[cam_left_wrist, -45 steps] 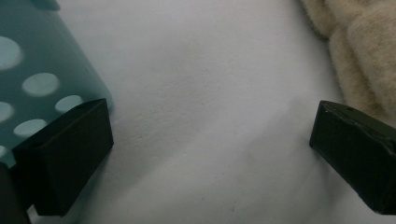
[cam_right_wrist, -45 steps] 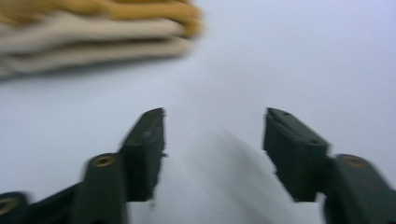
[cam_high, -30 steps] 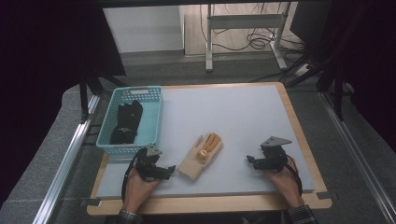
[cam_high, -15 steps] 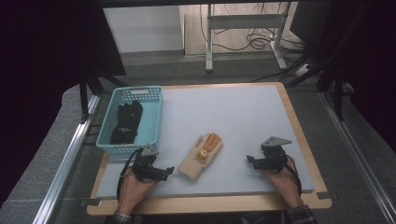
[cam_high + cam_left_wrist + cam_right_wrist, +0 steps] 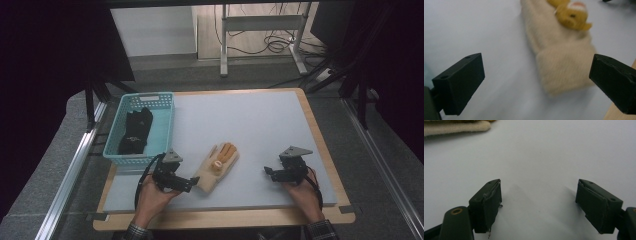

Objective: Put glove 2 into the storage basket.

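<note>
- Nearest the person's edge of the table [image 5: 250,197], two hands come in from below, each holding a gripper, with the cream glove [image 5: 216,167] lying between them on the pale mat.
- Just left of the glove, the left gripper [image 5: 186,183] points its jaws at the cuff end; the jaws stand wide apart and hold nothing.
- From the left gripper view, the glove [image 5: 564,62] lies ahead between the two black jaws, its ribbed cuff nearest and a small yellow-orange figure sewn on farther up; neither jaw touches the fabric. The picture is blurred, and no writing on the figure can be read.
- Well right of the glove, the right gripper [image 5: 271,172] rests low over bare mat, jaws wide apart and empty.
- From the right gripper view, bare mat lies between the jaws, and a strip of the glove [image 5: 456,127] shows at the top left corner, well apart from them.
- Beyond the glove to the left, seen from the high view, a turquoise basket [image 5: 165,127] sits at the table's left edge with dark folded items [image 5: 136,131] inside; what they are I cannot tell.
- Farther off past the glove, a white table frame [image 5: 260,25] stands on the floor with loose cables [image 5: 272,45] under it.
- No brand, label or lettering is legible anywhere.
</note>
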Action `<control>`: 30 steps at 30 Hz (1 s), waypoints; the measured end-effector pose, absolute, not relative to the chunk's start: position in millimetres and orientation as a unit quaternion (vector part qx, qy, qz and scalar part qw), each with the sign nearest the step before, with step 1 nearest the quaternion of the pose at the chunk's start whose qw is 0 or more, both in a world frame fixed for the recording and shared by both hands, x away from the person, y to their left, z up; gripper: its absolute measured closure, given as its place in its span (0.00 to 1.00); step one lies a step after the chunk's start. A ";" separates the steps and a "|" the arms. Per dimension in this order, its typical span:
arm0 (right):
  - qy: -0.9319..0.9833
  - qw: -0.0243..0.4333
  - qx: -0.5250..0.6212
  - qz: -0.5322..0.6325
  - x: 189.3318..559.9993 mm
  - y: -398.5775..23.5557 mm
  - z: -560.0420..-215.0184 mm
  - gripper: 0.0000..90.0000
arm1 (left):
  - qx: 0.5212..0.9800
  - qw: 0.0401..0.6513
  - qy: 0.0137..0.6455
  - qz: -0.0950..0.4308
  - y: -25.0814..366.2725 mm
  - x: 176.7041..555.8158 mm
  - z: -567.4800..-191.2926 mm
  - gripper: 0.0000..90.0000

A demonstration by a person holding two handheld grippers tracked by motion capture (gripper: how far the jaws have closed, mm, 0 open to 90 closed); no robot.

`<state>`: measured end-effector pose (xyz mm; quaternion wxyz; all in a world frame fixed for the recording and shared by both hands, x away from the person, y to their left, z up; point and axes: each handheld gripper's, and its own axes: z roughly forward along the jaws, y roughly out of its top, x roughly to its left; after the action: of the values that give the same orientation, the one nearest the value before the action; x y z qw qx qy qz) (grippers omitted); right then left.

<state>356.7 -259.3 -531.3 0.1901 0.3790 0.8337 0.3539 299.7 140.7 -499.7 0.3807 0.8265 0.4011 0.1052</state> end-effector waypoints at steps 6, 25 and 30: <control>0.834 0.190 0.379 0.354 356.8 -259.3 -531.3 0.23 | 0.840 0.364 0.390 0.093 106.7 317.1 -499.6 0.00; 0.834 0.190 0.379 0.354 356.8 -259.3 -531.3 0.23 | 0.868 0.284 0.393 0.106 55.3 337.2 -530.5 0.05; 0.834 0.190 0.379 0.354 356.7 -259.3 -531.3 0.23 | 0.873 0.281 0.386 0.104 57.6 337.3 -524.8 0.29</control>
<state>356.7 -259.3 -531.3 0.1899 0.3790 0.8337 0.3539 337.3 57.6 -524.8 0.2812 0.8727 0.3855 0.1036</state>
